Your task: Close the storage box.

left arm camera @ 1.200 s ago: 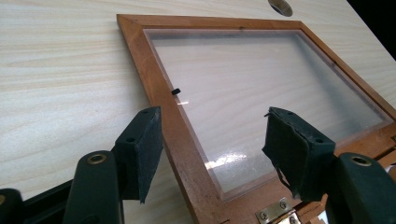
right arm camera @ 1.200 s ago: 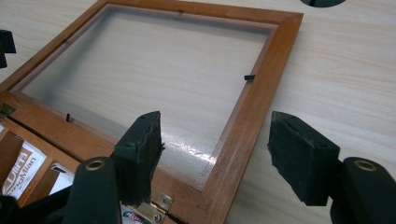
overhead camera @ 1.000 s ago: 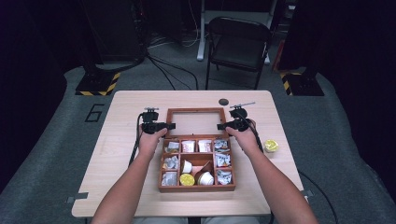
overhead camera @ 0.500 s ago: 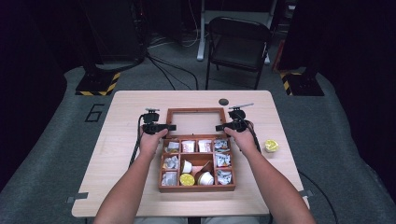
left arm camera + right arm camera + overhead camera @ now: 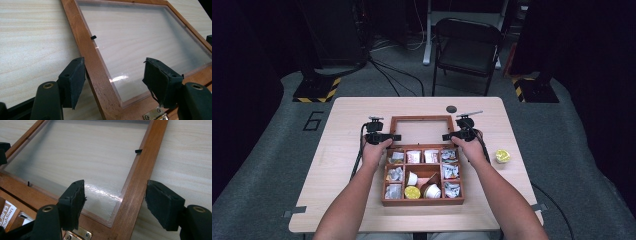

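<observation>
Currently lid (image 5: 420, 119) flat on table (image 5: 342, 115) behind box (image 5: 422, 201), left gripper (image 5: 113, 75) and right gripper (image 5: 115, 200) straddling its side rails, jaws just opening, pads clear.

My bench (image 5: 347, 150) is pale wood. On it in front of me sits an open wooden box (image 5: 422, 201) of compartments, its glazed lid (image 5: 419, 119) laid flat behind it. A small yellow cup (image 5: 502, 156) lies near the right edge, a dark disc (image 5: 451, 109) near the far edge.
</observation>
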`<action>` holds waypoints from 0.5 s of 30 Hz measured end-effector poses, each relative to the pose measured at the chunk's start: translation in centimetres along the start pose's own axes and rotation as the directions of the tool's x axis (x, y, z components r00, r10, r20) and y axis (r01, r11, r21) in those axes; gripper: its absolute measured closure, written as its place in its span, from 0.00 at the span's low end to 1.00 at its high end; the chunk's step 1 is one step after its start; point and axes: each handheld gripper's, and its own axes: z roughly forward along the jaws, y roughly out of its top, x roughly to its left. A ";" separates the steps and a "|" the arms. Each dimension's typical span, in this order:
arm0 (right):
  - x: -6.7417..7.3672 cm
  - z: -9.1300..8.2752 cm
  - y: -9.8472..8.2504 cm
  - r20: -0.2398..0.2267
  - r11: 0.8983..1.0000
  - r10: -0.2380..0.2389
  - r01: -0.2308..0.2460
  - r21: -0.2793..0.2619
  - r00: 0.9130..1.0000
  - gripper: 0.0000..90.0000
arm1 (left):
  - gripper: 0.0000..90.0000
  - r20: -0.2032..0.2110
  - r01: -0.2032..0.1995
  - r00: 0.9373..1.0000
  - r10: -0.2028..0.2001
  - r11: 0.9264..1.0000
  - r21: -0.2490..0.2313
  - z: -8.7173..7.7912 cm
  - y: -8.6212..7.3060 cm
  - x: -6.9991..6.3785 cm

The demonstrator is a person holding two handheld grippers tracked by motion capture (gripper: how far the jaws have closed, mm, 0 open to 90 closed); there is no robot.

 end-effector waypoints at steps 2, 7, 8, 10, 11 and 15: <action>0.0 0.1 0.0 -0.001 1.000 0.011 -0.011 0.005 1.000 0.35 | 0.37 -0.001 0.012 1.000 -0.012 1.000 -0.002 0.1 0.0 -0.1; -0.2 0.3 -0.1 -0.004 1.000 0.011 -0.011 0.015 1.000 0.34 | 0.37 0.000 0.014 1.000 -0.014 1.000 0.003 0.2 0.0 0.1; -0.2 0.3 -0.1 -0.004 1.000 0.010 -0.010 0.014 1.000 0.34 | 0.37 -0.001 0.013 1.000 -0.013 1.000 0.002 0.3 0.0 0.1; -0.3 0.4 -0.1 -0.004 1.000 0.012 -0.012 0.011 1.000 0.34 | 0.37 -0.003 0.009 1.000 -0.009 1.000 0.003 0.3 0.0 0.1; -0.2 0.5 -0.1 -0.004 1.000 0.025 -0.025 0.013 1.000 0.34 | 0.37 -0.002 0.007 1.000 -0.007 1.000 0.006 0.3 0.0 0.2; -0.3 0.5 -0.1 -0.003 1.000 0.026 -0.026 0.012 1.000 0.34 | 0.37 -0.011 0.000 1.000 0.001 1.000 0.017 0.5 -0.1 0.2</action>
